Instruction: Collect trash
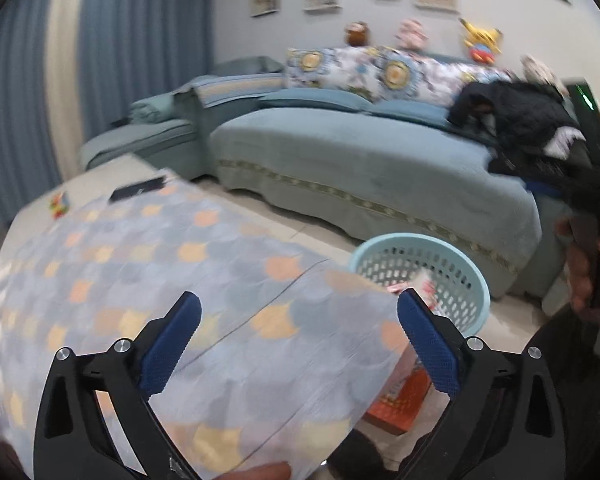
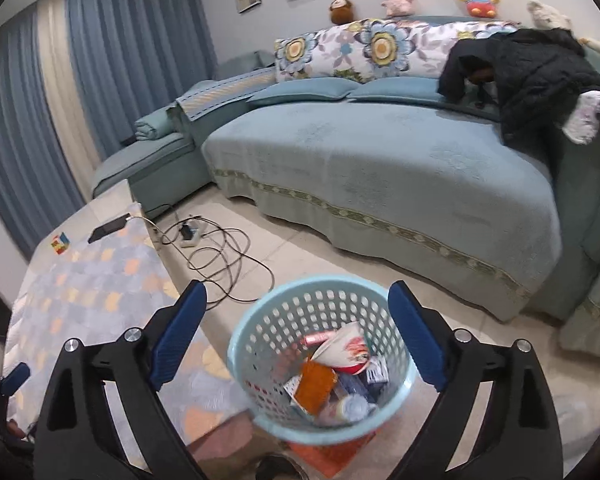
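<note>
Right hand-held gripper (image 2: 296, 332) gapes wide, empty, over basket (image 2: 242, 356).

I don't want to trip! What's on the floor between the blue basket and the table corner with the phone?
In the right wrist view, tangled black cables and a white power strip lie on the tiled floor between the light blue perforated plastic basket and the patterned-cloth table.

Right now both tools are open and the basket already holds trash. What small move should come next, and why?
Probably draw the right tool back from above the basket toward the table. Both tools are empty, the left tool already hangs over the cloth, and only a cube and a phone show there, so more searching seems needed.
</note>
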Demonstrator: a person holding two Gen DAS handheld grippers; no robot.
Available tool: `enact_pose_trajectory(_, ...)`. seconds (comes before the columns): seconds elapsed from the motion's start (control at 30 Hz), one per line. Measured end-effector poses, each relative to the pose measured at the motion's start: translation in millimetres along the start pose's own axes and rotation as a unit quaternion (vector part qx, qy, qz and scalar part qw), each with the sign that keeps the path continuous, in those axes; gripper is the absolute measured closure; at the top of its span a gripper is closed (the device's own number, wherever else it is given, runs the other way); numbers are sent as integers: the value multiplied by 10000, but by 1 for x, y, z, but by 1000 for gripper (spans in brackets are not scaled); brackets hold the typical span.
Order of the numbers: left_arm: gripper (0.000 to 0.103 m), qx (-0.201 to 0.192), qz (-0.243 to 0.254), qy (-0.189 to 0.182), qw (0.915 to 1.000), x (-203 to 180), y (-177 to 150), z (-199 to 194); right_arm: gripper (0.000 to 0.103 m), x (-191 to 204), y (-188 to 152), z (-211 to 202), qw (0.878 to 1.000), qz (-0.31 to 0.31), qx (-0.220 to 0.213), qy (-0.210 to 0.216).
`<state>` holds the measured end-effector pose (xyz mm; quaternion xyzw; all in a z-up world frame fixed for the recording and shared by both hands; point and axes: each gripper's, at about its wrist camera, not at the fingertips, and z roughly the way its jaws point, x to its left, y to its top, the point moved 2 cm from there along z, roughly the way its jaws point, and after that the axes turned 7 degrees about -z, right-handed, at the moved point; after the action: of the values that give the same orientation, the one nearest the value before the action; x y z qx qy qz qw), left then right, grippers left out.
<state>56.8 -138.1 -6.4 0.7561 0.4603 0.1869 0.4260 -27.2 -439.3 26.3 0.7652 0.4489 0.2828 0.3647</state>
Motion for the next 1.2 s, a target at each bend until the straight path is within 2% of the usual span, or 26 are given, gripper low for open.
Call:
enact_pose_trajectory(0.07, 8, 49, -149, 63, 9999, 9, 0, -2, 8, 13, -12, -21, 9993, -69, -348, -143)
enact_pose_trajectory(0.13, 8, 19, -144, 188, 9997, 13, 1, -4, 8, 26, -25, -31, 9982, -221, -486, -278)
enact_pose_trajectory(0.27, 8, -35, -25, 356, 9994, 10, 0, -3, 8, 53, -51, -24, 9967, -619, -96, -514)
enact_pose_trajectory(0.37, 8, 43, 27, 387, 9992, 8, -5, -2, 8, 60, -57, -9, 9964, -680, 294, -421)
enact_pose_trajectory(0.47, 8, 35, 57, 346, 9994, 6, -5, -3, 8, 53, -59, -3, 9970, -506, 471, -350)
enact_pose_trajectory(0.63, 8, 39, 65, 304, 9995, 4, -7, -4, 8, 45, -59, -1, 9977, -347, 488, -329)
enact_pose_trajectory(1.2, 8, 39, 84, 308, 9995, 6, -6, -5, 8, 58, -61, 2, 9967, -551, 479, -358)
